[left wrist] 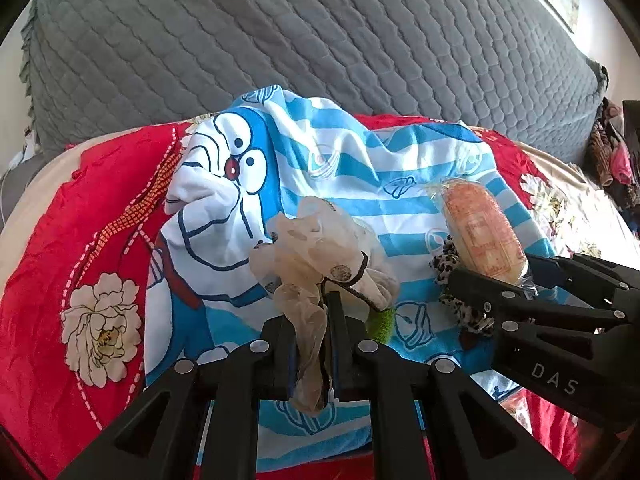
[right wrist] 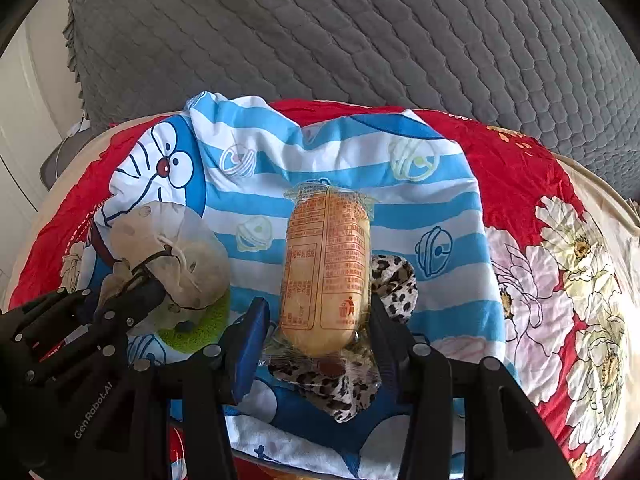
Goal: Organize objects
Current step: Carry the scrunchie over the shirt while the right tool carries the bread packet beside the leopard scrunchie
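Observation:
My left gripper [left wrist: 312, 320] is shut on a cream sheer scrunchie [left wrist: 316, 248] with a dark elastic and holds it over a blue-striped cartoon cloth [left wrist: 340, 168]. In the right wrist view the scrunchie [right wrist: 176, 256] is at the left with the left gripper [right wrist: 148, 292] on it. My right gripper [right wrist: 320, 320] is shut on a wrapped bread roll [right wrist: 326, 268] in clear printed plastic. The roll also shows in the left wrist view [left wrist: 480, 232] with the right gripper [left wrist: 504, 280] around its near end. A leopard-print scrunchie [right wrist: 394, 284] lies under the roll.
A green fuzzy scrunchie [right wrist: 200, 332] lies under the cream one. The cloth lies on a red floral bedspread [right wrist: 520, 184]. A grey quilted backrest [right wrist: 360, 32] rises behind. Dark clothes [left wrist: 612, 156] are piled at the far right.

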Action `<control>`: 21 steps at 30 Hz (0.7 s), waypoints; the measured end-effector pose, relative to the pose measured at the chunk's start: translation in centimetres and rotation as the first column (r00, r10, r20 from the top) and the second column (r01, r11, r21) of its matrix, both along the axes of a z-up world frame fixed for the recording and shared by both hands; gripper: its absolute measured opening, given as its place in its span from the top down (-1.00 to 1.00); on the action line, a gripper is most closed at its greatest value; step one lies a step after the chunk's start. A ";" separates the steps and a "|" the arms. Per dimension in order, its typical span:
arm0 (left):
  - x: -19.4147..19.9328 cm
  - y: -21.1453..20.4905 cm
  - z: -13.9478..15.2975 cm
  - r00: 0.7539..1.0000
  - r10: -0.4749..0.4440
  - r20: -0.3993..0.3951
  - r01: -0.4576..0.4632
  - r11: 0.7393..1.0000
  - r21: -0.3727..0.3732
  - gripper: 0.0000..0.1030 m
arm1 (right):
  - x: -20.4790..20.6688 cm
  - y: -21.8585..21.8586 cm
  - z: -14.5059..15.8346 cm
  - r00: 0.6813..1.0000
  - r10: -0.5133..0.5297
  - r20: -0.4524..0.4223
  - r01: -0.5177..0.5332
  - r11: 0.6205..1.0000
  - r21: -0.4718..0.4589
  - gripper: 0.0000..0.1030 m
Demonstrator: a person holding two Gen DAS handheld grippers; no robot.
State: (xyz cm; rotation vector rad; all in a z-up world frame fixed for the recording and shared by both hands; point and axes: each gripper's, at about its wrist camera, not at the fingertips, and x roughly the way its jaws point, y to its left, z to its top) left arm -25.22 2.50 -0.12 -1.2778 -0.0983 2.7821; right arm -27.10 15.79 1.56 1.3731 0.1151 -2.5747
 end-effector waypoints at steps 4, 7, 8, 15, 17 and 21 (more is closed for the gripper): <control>0.0 0.0 -0.1 1.000 0.003 0.003 -0.003 1.000 -0.002 0.77 | 0.0 -0.1 -0.3 1.000 0.002 0.002 -0.002 1.000 -0.001 0.04; 0.0 0.1 -0.2 1.000 0.002 0.004 -0.002 1.000 -0.007 0.77 | -0.1 -0.1 -0.4 1.000 0.001 0.003 -0.001 1.000 0.002 0.04; 0.0 0.2 -0.2 1.000 0.002 0.004 -0.002 1.000 -0.004 0.77 | -0.1 0.0 -0.4 1.000 -0.001 0.002 0.001 1.000 0.001 0.04; 0.0 0.1 -0.4 1.000 0.002 0.010 -0.002 1.000 -0.011 0.76 | -0.2 0.0 -0.6 1.000 -0.002 0.009 0.002 1.000 0.001 0.04; 0.0 0.0 -0.5 1.000 0.001 0.012 -0.001 1.000 -0.013 0.76 | -0.2 0.1 -0.7 1.000 -0.004 0.009 0.004 1.000 0.000 0.04; -0.3 0.0 -0.8 1.000 0.008 0.019 -0.008 1.000 -0.017 0.76 | -0.1 0.1 -0.9 1.000 -0.005 0.014 0.005 1.000 0.000 0.04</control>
